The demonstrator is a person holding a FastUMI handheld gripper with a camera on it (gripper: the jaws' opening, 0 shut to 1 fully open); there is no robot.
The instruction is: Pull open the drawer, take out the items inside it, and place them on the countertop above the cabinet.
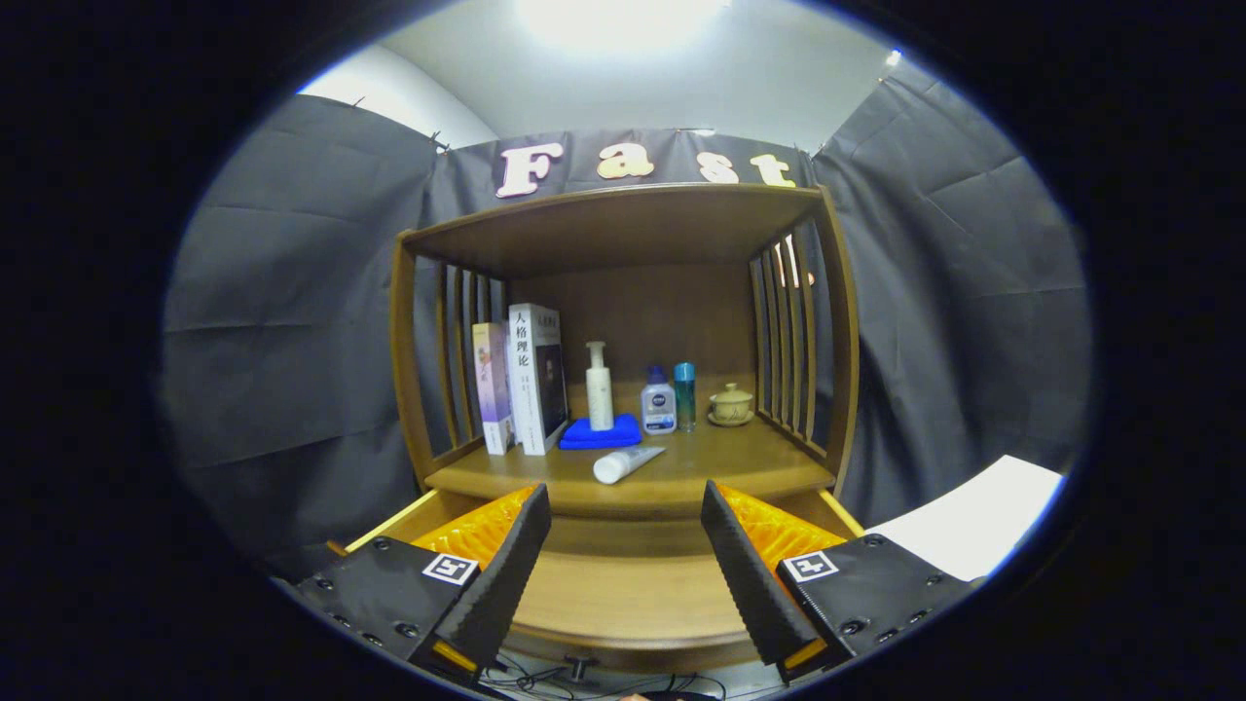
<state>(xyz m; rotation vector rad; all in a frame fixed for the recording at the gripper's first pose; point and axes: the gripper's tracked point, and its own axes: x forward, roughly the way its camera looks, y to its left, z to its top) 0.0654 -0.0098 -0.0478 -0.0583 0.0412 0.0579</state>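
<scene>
Apparently nearly done: drawer (623, 594) was pulled open and looked bare between the wide-open, empty jaws of the gripper (623, 574), while a tube (626, 463) lay on the counter (681, 467).

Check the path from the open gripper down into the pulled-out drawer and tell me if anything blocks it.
Nothing visible blocks it. The gripper is open, its fingers spread above the pulled-out wooden drawer, and only bare drawer floor shows between them. The white tube lies beyond, on the wooden countertop, clear of the drawer.

Gripper view faces cabinet (623, 389) head-on; near open drawer (623, 594).
</scene>
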